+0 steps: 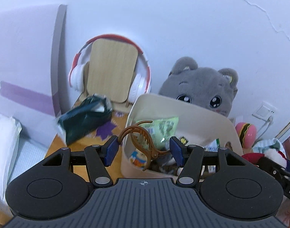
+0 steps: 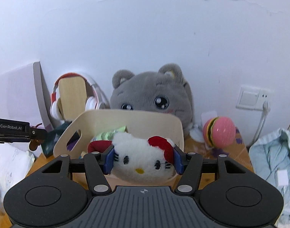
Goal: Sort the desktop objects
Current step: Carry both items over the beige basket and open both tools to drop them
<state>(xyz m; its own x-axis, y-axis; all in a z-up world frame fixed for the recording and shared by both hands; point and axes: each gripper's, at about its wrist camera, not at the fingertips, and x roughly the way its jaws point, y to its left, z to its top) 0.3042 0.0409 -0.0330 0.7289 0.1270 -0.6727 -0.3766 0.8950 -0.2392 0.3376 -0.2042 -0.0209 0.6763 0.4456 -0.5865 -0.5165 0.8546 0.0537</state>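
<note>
1. Nearest the left wrist camera, the left gripper [image 1: 145, 147] has its blue pads [image 1: 111, 150] spread wide, with a brown hair claw clip [image 1: 143, 140] between them. One curved end of the clip touches the left pad and its hinge end meets the right pad, so the clip looks lightly caught between them above the bin's near rim.
2. Nearest the right wrist camera, the right gripper [image 2: 144, 158] pinches a white plush cat head with a red bow [image 2: 143, 158] by its two sides, over the near edge of the bin.
3. Just beyond both grippers stands a cream storage bin [image 2: 164, 121] on a wooden desk [image 1: 78, 148]. Inside it lie a green packet [image 1: 164, 127] and other small items too jumbled to name.
4. Behind the bin, a large grey plush cat [image 2: 150, 89] leans against the white wall, its lower face hidden by the bin's far wall.
5. Left of the bin lies a dark green pouch [image 1: 84, 119], blurred. Behind it, red and white headphones [image 1: 76, 76] hang on a wooden stand [image 1: 110, 72].
6. Right of the bin sits a pink burger-shaped toy [image 2: 220, 131], near a wall socket [image 2: 253, 97] with a white plug.
7. At the far right lies crumpled pale blue cloth [image 2: 272, 161].
</note>
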